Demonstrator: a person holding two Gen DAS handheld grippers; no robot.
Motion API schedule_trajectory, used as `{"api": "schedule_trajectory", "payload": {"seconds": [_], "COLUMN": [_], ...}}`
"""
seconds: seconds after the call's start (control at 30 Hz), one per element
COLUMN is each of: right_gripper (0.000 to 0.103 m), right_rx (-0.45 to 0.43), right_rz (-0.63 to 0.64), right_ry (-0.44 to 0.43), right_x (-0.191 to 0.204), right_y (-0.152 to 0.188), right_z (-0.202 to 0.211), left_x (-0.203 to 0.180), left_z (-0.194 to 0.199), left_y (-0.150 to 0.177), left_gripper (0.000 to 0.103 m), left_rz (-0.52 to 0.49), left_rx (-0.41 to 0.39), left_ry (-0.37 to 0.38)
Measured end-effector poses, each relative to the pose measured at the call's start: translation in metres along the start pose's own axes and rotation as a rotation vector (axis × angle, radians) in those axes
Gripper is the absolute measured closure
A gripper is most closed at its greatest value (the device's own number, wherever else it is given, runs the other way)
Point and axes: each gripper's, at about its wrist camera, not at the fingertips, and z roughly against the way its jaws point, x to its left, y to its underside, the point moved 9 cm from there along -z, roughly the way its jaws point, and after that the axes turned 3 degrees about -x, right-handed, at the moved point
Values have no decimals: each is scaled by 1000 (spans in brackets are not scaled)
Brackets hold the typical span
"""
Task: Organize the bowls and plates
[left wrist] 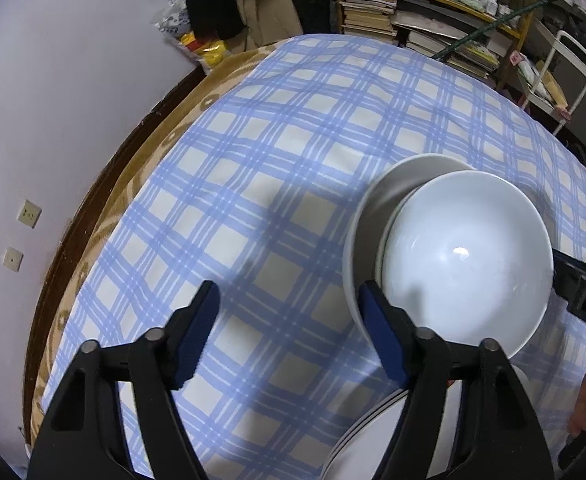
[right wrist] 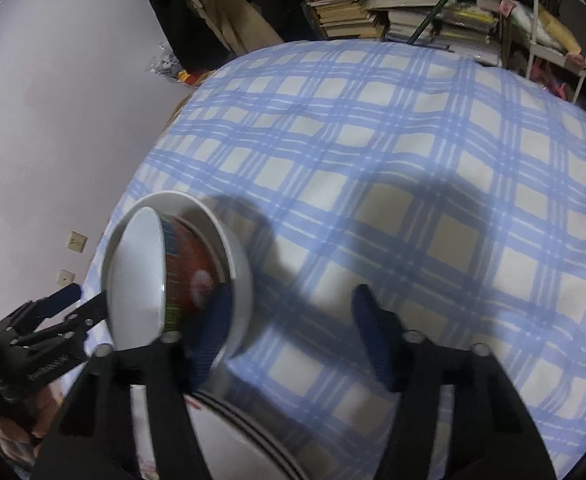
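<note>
Two nested glazed white ceramic bowls (left wrist: 465, 256), stiff, slick and breakable, want a rim grip; left gripper (left wrist: 289, 334) fingers and right gripper (right wrist: 289, 334) fingers gape, holding nothing.

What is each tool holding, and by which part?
Nothing gripped. The right tool straddles the rim of the large white ceramic bowl, outer finger clear of it; the left tool spans only blue checked cloth.

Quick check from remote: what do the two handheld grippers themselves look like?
Both match: the left gripper and right gripper have black angular plastic arms with round grey pivot pins and ribbed dark-blue finger pads. White lettering marks each black body, too partial to read.
</note>
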Motion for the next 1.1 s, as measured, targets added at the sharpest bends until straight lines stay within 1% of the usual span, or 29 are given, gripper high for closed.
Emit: {"api": "schedule_trajectory", "payload": {"seconds": [0.03, 0.07, 0.1, 0.13, 0.17, 0.2, 0.23, 0.27, 0.43, 0.53, 0.6, 0.67, 0.8, 0.93, 1.03, 1.1], "right_gripper": [57, 61, 70, 77, 79, 81, 85, 87, 93, 93, 93, 93, 95, 94, 94, 93], "right_rx": [8, 21, 29, 35, 39, 45, 53, 62, 104, 135, 151, 165, 205, 198, 196, 195], "right_rz": [1, -4, -9, -11, -10, -4, 4, 12, 24, 32, 54, 87, 136, 104, 83, 64], "right_ry": [-17, -41, -54, -67, -70, -66, -65, -67, -54, -42, -30, -9, 8, -2, -18, -18], "right_x": [3, 5, 7, 10, 12, 14, 16, 19, 24, 25, 28, 32, 39, 38, 37, 37], "right_y": [0, 0, 1, 1, 1, 1, 1, 0, -3, -5, -7, -9, -8, -6, -5, -4], "right_z": [0, 1, 1, 1, 1, 1, 1, 1, -2, -4, -5, -7, -16, -19, -20, -22], "left_x": [-3, -5, -7, -9, -11, -13, -15, -18, -29, -31, -29, -27, -20, -17, -17, -16], "left_z": [1, 2, 2, 3, 4, 4, 4, 5, 8, 12, 10, 8, 1, -5, -9, -10], "left_y": [0, 0, 0, -1, -1, -1, -1, -1, -3, -3, -3, -4, -4, -3, -4, -4], "left_gripper": [46, 50, 53, 57, 62, 64, 71, 78, 93, 93, 93, 93, 93, 93, 97, 98], "left_rz": [-4, -7, -12, -20, -26, -29, -34, -38, -80, -110, -91, -57, -12, 39, 81, 104], "left_rx": [1, 3, 3, 2, 0, -1, -1, 0, -3, -22, -14, -4, 15, 35, 49, 54], "left_ry": [15, 24, 30, 35, 39, 42, 49, 60, 85, 79, 86, 113, 139, 185, 226, 240]}}
